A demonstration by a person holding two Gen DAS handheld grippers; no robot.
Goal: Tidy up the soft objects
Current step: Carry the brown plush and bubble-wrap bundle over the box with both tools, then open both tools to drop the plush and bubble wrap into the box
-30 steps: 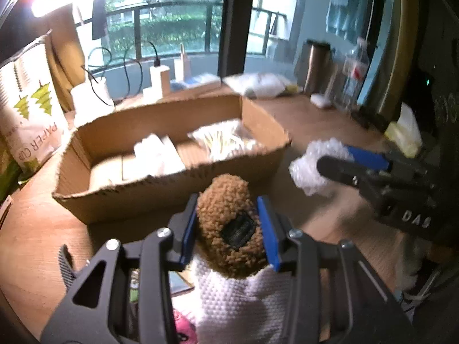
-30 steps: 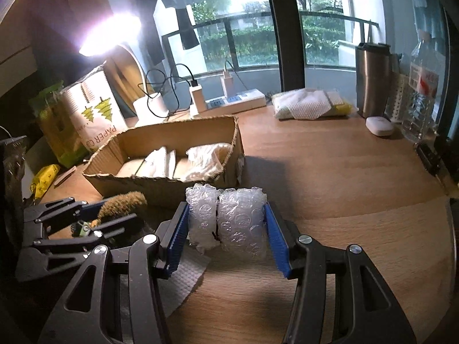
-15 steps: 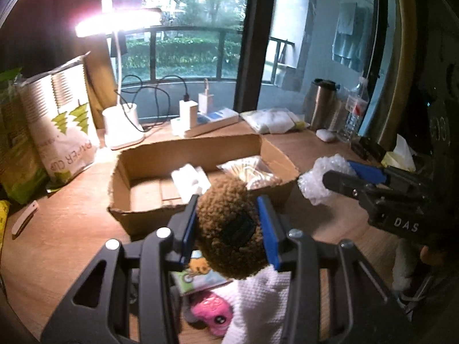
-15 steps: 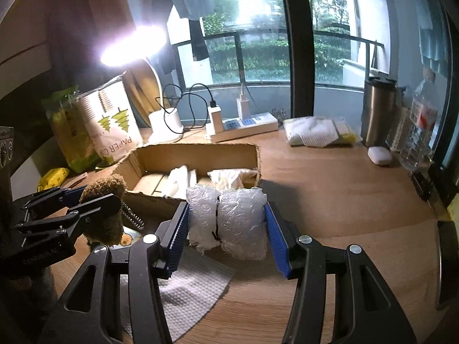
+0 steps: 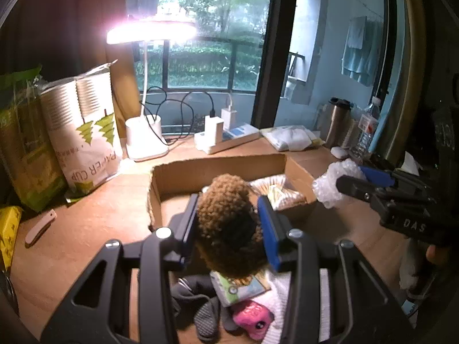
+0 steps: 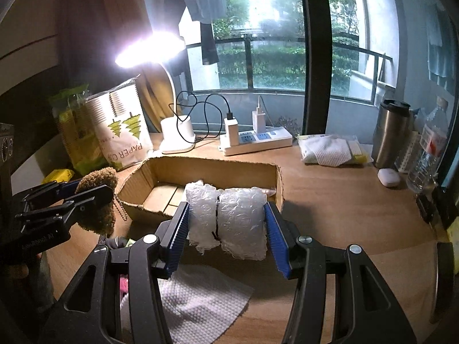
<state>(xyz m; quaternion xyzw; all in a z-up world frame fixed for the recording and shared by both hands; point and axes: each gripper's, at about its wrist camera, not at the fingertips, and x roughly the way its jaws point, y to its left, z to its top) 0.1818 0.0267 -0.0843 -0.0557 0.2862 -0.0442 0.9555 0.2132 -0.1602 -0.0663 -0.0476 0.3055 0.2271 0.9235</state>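
Observation:
My left gripper (image 5: pixel 229 229) is shut on a brown fuzzy plush toy (image 5: pixel 226 218) and holds it in the air in front of the open cardboard box (image 5: pixel 218 166). My right gripper (image 6: pixel 226 223) is shut on a roll of bubble wrap (image 6: pixel 229 218), held above the table in front of the same box (image 6: pixel 206 169). In the right wrist view the left gripper (image 6: pixel 86 192) with the plush (image 6: pixel 97 197) hangs at the left. In the left wrist view the right gripper (image 5: pixel 355 177) with the bubble wrap (image 5: pixel 330 183) is at the right. The box holds white and clear packets (image 5: pixel 275 189).
Below the left gripper lie a white cloth (image 6: pixel 198 301), a pink toy (image 5: pixel 252 318), a dark sock (image 5: pixel 200 301) and a small card (image 5: pixel 241 286). A lamp (image 5: pixel 146 140), paper-cup bag (image 5: pixel 86 132), power strip (image 6: pixel 255 140), steel tumbler (image 6: pixel 390 132) and water bottle (image 6: pixel 427 149) line the table's back.
Both grippers have risen from the table with their loads. The plush and bubble wrap are now higher, and the pile below the left gripper shows.

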